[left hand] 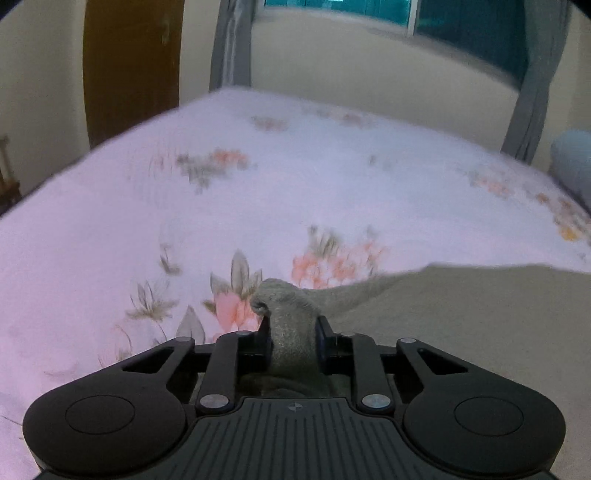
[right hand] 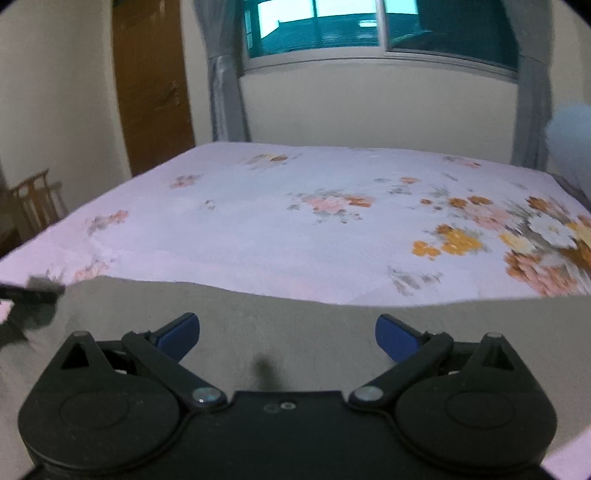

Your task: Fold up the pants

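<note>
Grey-green pants (left hand: 461, 325) lie spread on the near part of a bed with a pink floral sheet (left hand: 258, 206). My left gripper (left hand: 291, 328) is shut on a bunched corner of the pants at their left edge, and the cloth pokes up between its fingers. In the right wrist view the pants (right hand: 295, 332) fill the foreground. My right gripper (right hand: 287, 334) hovers over them, open, blue pads (right hand: 181, 332) wide apart with nothing pinched. The left gripper (right hand: 33, 291) shows blurred at that view's far left edge, holding the pants' corner.
The floral sheet (right hand: 295, 229) stretches away beyond the pants. A brown door (right hand: 151, 85) stands at the back left, a window (right hand: 369, 29) with grey curtains behind the bed. A wooden chair (right hand: 33, 203) is at the left, a pale blue pillow (left hand: 572, 162) at the right.
</note>
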Tool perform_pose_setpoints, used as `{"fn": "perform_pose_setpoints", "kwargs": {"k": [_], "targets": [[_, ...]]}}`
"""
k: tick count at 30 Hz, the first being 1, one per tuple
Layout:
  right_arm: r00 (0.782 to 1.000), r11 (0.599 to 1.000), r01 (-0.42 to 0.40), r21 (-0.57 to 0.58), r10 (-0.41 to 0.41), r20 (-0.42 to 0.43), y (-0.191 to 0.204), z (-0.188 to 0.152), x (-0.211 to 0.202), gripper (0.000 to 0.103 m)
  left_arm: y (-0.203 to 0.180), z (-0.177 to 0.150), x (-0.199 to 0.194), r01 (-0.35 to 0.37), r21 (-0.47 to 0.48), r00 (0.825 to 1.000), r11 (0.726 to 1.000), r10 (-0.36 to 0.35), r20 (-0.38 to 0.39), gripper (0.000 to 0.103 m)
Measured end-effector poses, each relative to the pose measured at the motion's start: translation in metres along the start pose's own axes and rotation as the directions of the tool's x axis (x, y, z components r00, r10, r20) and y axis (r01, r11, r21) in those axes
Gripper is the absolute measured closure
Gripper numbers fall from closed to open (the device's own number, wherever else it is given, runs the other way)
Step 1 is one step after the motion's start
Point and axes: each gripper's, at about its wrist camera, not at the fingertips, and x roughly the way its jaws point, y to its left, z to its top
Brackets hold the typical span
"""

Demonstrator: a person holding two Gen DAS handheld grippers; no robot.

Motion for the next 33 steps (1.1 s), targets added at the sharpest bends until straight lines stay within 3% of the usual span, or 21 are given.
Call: {"fn": "perform_pose_setpoints", "kwargs": {"k": [3, 7, 13, 18, 20, 21, 28, 32, 33], "targets": [[0.999, 0.999, -0.02, -0.045, 0.019, -0.041, -0.001, 0.009, 0.02, 0.018, 0.011, 0.005, -0.033, 0.051, -0.053, 0.995, 0.997, -0.046, 0.094, 0.082], [0.993, 0.987, -0.049, -0.154, 0.031, -0.115, 0.0, 0.016, 0.049, 0.042, 0.018, 0.011, -0.055, 0.093, -0.051, 0.988, 0.994, -0.086, 0.125, 0.082], [0.983, 0.949, -0.149, -0.276, 0.112, -0.145, 0.005, 0.018, 0.07, 0.048, 0.022, 0.015, -0.056, 0.108, -0.037, 0.988, 0.994, -0.103, 0.116, 0.081], [0.972, 0.922, -0.161, -0.353, 0.085, -0.22, 0.012, 0.014, 0.092, 0.056, 0.021, 0.013, -0.045, 0.094, -0.041, 0.992, 0.995, -0.09, 0.089, 0.081], [0.968, 0.918, -0.175, -0.356, 0.094, -0.234, 0.013, 0.012, 0.092, 0.08, 0.022, 0.011, -0.042, 0.096, -0.048, 0.992, 0.994, -0.091, 0.085, 0.081], [0.969, 0.912, -0.164, -0.376, 0.077, -0.234, 0.017, 0.012, 0.09, 0.103, 0.022, 0.01, -0.04, 0.097, -0.053, 0.992, 0.994, -0.092, 0.083, 0.081], [0.984, 0.902, -0.138, -0.41, 0.076, -0.164, 0.021, 0.026, 0.041, 0.103, 0.028, 0.009, -0.059, 0.138, -0.071, 0.983, 0.988, -0.128, 0.128, 0.081], [0.992, 0.865, -0.105, -0.491, 0.058, -0.11, 0.029, 0.034, 0.012, 0.103, 0.032, 0.008, -0.075, 0.154, -0.069, 0.979, 0.986, -0.142, 0.148, 0.081], [0.994, 0.862, -0.087, -0.499, 0.042, -0.1, 0.028, 0.037, 0.012, 0.083, 0.032, 0.009, -0.08, 0.167, -0.069, 0.974, 0.984, -0.154, 0.165, 0.081]]}}
